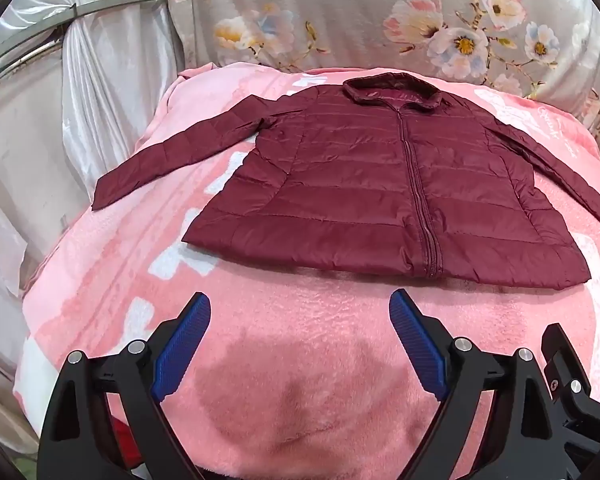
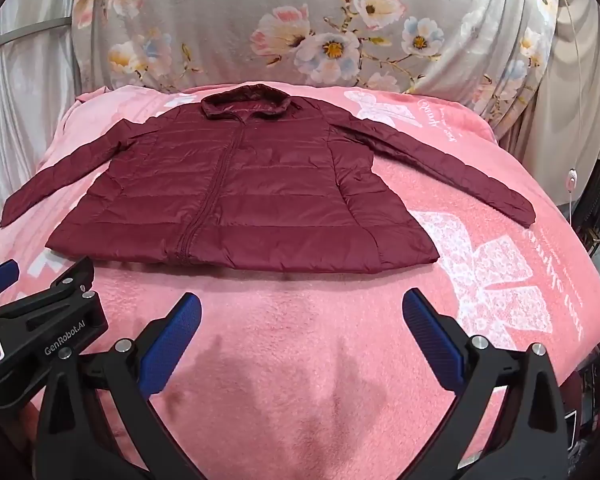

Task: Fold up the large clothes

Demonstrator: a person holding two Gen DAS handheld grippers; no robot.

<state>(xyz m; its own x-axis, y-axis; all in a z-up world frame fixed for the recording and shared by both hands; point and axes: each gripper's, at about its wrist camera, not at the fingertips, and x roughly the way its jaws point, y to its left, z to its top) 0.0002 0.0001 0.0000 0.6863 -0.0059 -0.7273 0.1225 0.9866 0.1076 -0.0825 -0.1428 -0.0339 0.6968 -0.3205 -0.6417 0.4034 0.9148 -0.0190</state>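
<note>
A maroon quilted puffer jacket lies flat and zipped on a pink blanket, collar at the far side, both sleeves spread out to the sides. It also shows in the right wrist view. My left gripper is open and empty, held above the blanket just short of the jacket's hem. My right gripper is open and empty too, also just short of the hem. The left gripper's body shows at the left edge of the right wrist view.
The pink blanket with white bow prints covers a bed. A grey floral cushion stands behind the jacket. Silvery curtains hang at the left. A white cord hangs at the right.
</note>
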